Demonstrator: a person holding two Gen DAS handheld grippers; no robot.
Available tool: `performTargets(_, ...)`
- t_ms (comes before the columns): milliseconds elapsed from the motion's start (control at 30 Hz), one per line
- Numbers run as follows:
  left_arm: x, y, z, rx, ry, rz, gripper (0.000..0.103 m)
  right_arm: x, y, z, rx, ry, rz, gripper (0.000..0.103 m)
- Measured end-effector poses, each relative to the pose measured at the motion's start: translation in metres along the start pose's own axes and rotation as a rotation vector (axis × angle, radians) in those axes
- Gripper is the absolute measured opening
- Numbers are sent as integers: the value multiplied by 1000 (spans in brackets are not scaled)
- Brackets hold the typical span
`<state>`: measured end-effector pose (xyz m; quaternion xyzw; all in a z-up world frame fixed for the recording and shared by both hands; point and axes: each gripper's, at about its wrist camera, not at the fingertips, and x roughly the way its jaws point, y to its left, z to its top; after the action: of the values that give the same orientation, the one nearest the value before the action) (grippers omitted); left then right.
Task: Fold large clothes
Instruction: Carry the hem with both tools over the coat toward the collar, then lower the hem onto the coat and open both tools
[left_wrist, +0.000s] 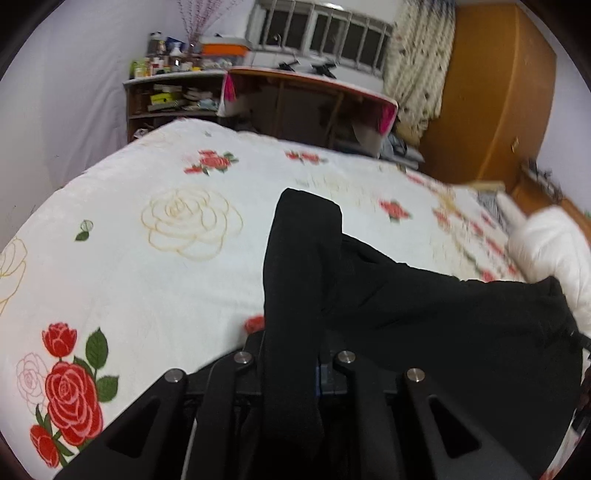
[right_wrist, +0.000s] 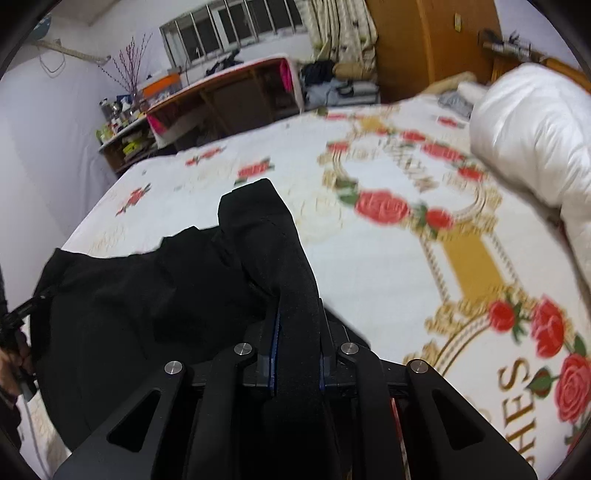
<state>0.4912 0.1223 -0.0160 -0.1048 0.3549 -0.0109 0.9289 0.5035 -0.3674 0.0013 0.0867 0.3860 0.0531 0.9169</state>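
**A:** Where is the garment?

**B:** The black garment (left_wrist: 424, 317) lies on the near part of the bed (left_wrist: 147, 277), on a white bedspread printed with red roses. From the left wrist view it spreads from the middle toward the right, and a bunched fold of it stands up over the fingers.

**A:** And the left gripper (left_wrist: 291, 354)?

**B:** Its jaws are pressed together on a thick strip of the black cloth, which runs down between them toward the camera.

**A:** The right gripper (right_wrist: 297, 354)?

**B:** The same: pinching a fold of the garment between its blue-edged pads (right_wrist: 273, 354), with the rest of the cloth stretching away to the left, held up off the bedspread.

**A:** Anything at that left edge?

**B:** Part of a hand (right_wrist: 14, 365) shows at the frame's left border, with black hardware beside it; I cannot tell more.

**A:** What else is around?

**B:** A white duvet (right_wrist: 535, 140) is piled on the far right of the bed. Beyond the bed stand a wooden desk (left_wrist: 314, 107) and a cluttered shelf (left_wrist: 166, 96) to its left, under a barred window (left_wrist: 321, 33). A wooden wardrobe (left_wrist: 487, 96) is at the far right, next to a patterned curtain (left_wrist: 417, 66).
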Motion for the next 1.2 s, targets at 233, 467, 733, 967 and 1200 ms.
performTargets(233, 72, 3, -28, 43, 118, 73, 17, 71, -8, -7, 38, 114, -82, 14)
performTargets(467, 89, 3, -29, 35, 122, 105, 22, 106, -14, -18, 43, 179, -95, 17)
performTargets(733, 58, 14, -18, -6, 118, 118, 58, 65, -19, -5, 62, 134, -55, 27)
performTargets(967, -2, 7, 2, -50, -55, 11, 66, 25, 20, 11, -42, 4, 10, 70)
performTargets(1200, 87, -33, -25, 118, 133, 45, 55, 122, 38, -12, -116, 214, -94, 66)
